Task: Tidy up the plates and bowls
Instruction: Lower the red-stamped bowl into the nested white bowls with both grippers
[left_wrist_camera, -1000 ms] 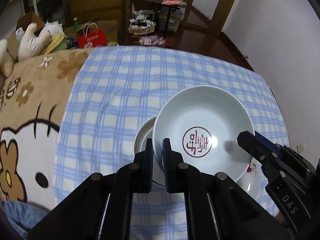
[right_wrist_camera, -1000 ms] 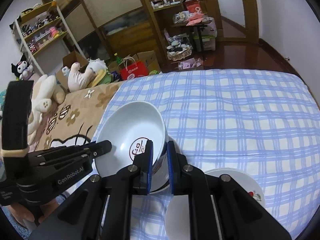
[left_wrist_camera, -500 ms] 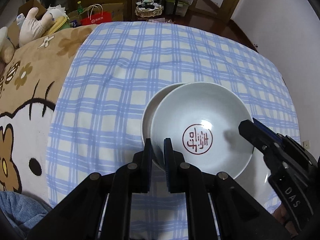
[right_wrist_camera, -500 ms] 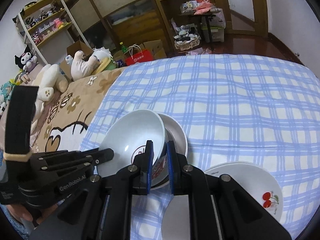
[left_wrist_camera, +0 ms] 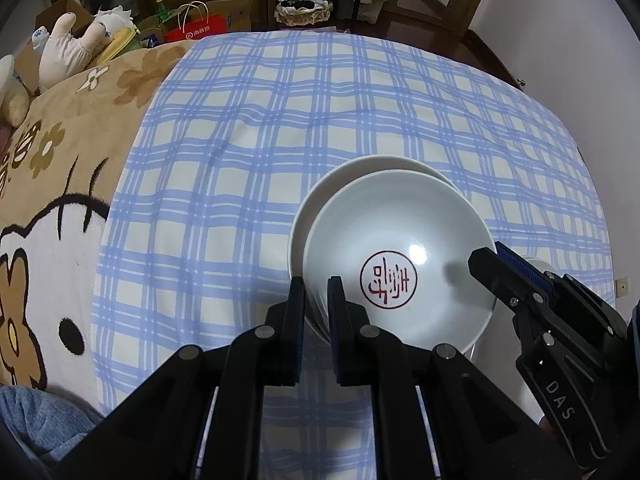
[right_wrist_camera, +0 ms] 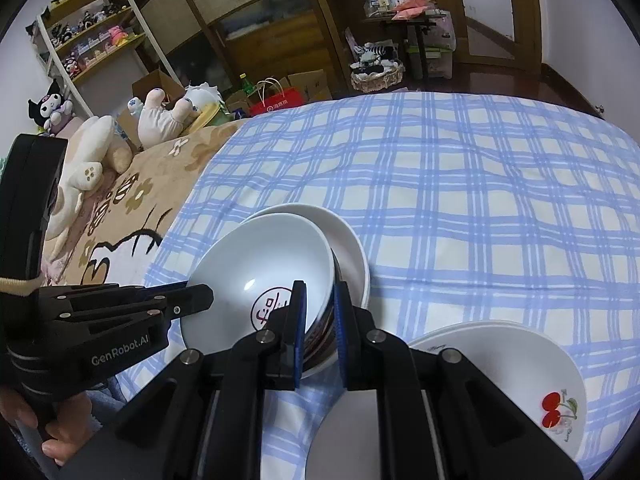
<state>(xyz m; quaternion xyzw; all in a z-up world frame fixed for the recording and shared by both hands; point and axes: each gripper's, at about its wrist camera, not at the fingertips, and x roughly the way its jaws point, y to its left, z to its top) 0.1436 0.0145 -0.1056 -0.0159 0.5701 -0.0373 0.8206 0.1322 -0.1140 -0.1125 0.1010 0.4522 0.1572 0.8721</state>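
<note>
Left tongs (left_wrist_camera: 317, 294): clenched on near rim of bowl (left_wrist_camera: 400, 240).
Right tongs (right_wrist_camera: 320, 300): clenched on opposite rim.
Plate (left_wrist_camera: 316, 200) beneath: mostly hidden.

Both grippers are built of matte black links joined by round silver screws. The left gripper (left_wrist_camera: 317, 312) and right gripper (right_wrist_camera: 320, 320) each carry blue pads inside the fingers. "GenRobot.AI" is printed in white on the left body, "DAS" on the right. A tan band is wrapped round the left unit's upright block.
</note>
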